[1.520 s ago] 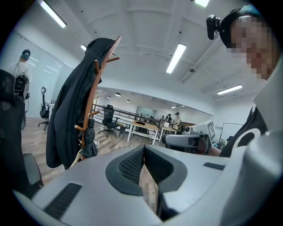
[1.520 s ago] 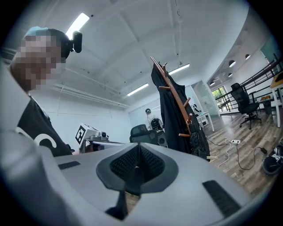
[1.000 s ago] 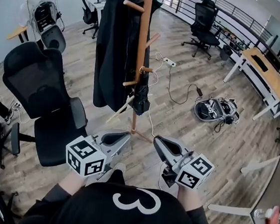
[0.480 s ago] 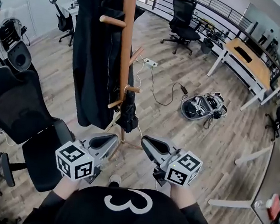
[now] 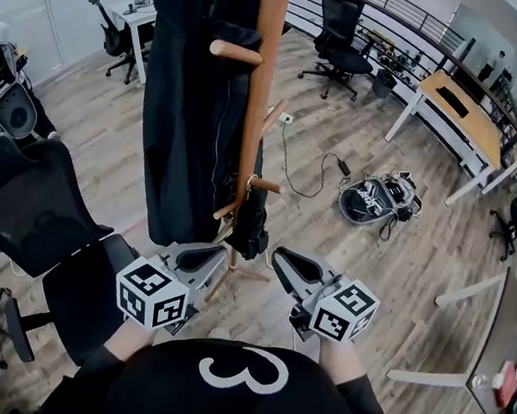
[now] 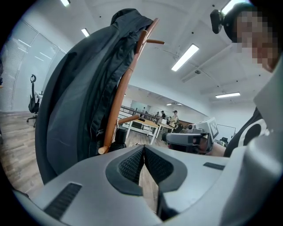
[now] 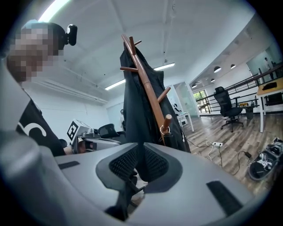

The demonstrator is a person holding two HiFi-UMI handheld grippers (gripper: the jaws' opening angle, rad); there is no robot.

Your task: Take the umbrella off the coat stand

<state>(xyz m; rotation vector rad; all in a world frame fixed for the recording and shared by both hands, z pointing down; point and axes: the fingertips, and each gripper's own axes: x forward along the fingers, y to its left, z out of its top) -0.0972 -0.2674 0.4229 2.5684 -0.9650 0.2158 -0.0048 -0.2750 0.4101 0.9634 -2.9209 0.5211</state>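
Umbrella: the black folded umbrella (image 5: pixel 252 224) hangs on the wooden coat stand (image 5: pixel 263 81). A small ring (image 7: pixel 164 129) at its top sits over a low peg (image 5: pixel 266 185).
Which way it runs: up and down, with its top by the peg and its other end pointing at the floor (image 5: pixel 347 239).
Coat: a long dark coat (image 5: pixel 192 101) hangs on the far side of the pole, just beside the umbrella.
Left claw: the left claw (image 5: pixel 219 250) is pressed shut, with nothing in it.
Right claw: the right claw (image 5: pixel 281 252) is pressed shut too, and holds nothing.
Where the umbrella is from the claws: in front of them and a bit higher. Its low end comes down between the two claw tips, touching neither.
Which is nearer: both are near. I think the right claw sits better, because the peg and ring show almost straight ahead in its view.
What comes next, I think: a claw has to open first, then grab near the top and slide the ring up off the slanted peg.
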